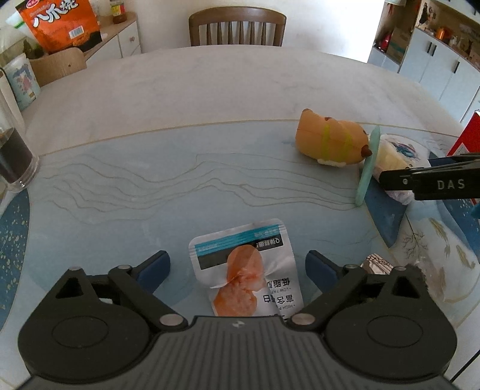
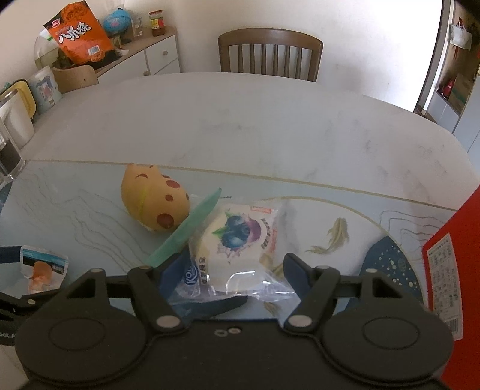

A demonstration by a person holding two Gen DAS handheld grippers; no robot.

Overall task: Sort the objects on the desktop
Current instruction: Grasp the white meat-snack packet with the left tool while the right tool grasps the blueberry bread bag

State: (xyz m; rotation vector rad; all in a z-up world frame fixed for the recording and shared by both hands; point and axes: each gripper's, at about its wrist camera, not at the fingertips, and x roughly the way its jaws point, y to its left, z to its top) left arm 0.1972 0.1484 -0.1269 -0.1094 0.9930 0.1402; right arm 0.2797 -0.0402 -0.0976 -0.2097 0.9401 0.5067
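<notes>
A white snack pouch (image 1: 243, 270) with an orange picture lies flat on the blue table mat (image 1: 120, 186). My left gripper (image 1: 238, 264) is open and straddles the pouch, its blue pads clear of both edges. The pouch also shows at the left edge of the right wrist view (image 2: 42, 267). A clear-wrapped blueberry bread packet (image 2: 240, 240) lies between the fingers of my right gripper (image 2: 235, 267), which is open, its pads beside the loose wrapper. Beside the packet lie a flat green stick (image 2: 186, 231) and an orange capybara toy (image 2: 153, 201).
A red box (image 2: 456, 270) stands at the right edge. A glass of dark liquid (image 1: 15, 159) stands at the left. An orange snack bag (image 1: 60, 24) and cups sit at the back left, a wooden chair (image 1: 237, 27) behind the table. A foil-wrapped item (image 1: 378, 264) lies right of my left gripper.
</notes>
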